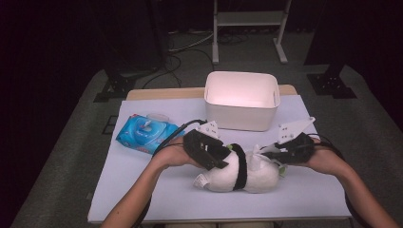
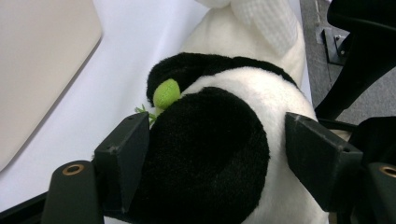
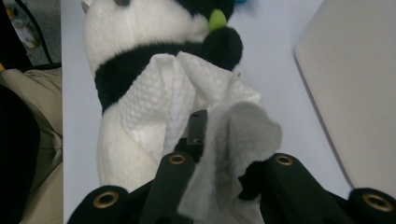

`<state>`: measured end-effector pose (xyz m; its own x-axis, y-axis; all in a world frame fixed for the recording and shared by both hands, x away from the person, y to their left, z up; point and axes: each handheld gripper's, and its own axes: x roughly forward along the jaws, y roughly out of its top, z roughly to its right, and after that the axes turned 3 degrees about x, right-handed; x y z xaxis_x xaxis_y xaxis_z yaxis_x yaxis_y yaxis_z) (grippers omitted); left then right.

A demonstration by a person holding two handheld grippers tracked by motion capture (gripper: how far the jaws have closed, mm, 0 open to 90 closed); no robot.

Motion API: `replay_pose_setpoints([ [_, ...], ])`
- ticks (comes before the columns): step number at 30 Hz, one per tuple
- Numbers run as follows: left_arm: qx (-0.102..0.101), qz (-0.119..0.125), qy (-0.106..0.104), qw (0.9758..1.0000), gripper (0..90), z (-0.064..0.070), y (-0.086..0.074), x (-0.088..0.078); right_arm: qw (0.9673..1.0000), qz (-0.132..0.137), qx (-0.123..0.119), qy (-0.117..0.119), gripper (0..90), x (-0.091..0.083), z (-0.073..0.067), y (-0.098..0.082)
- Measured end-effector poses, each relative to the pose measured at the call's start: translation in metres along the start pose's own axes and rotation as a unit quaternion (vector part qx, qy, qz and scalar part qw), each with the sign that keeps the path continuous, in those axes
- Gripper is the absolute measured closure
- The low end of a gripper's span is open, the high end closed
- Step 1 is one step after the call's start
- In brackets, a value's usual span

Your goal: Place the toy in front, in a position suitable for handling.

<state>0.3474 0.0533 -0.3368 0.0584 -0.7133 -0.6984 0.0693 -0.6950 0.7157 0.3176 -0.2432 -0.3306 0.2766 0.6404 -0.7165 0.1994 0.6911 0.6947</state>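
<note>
The left gripper (image 2: 212, 154) clamps the panda (image 1: 237, 173) lying lengthwise between both hands, while the right gripper (image 3: 219, 154) pinches the wipe (image 3: 187, 102) on its back.

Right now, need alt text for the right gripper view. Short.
The right tool pinches a crumpled white wipe against a black-and-white panda plush lying on the white table. The plush has a small green piece near its black parts, and the side of a white bin stands at the right.
</note>
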Motion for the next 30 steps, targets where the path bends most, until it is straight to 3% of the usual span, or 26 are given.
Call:
replay_pose_setpoints([
  [7,0.001,0.0,-0.003,1.0,24.8,-0.001,0.001,0.0,0.9994,0.019,0.028,0.002,78.2,-0.005,0.003,-0.018],
  [13,0.003,0.0,-0.003,1.0,24.7,0.001,0.0,-0.001,0.9988,0.03,0.038,-0.002,78.2,-0.01,0.003,-0.027],
  [18,0.004,0.002,-0.003,1.0,24.8,0.0,0.0,0.0,0.999,0.022,0.038,-0.01,78.2,-0.015,0.002,-0.028],
  [22,0.003,0.0,-0.002,1.0,24.6,0.0,0.001,0.001,0.9996,0.023,0.019,-0.005,78.1,-0.012,-0.005,-0.018],
  [30,0.007,-0.005,0.0,1.0,24.4,0.002,0.002,0.001,0.9995,0.012,-0.026,0.014,78.1,0.013,-0.012,0.018],
])
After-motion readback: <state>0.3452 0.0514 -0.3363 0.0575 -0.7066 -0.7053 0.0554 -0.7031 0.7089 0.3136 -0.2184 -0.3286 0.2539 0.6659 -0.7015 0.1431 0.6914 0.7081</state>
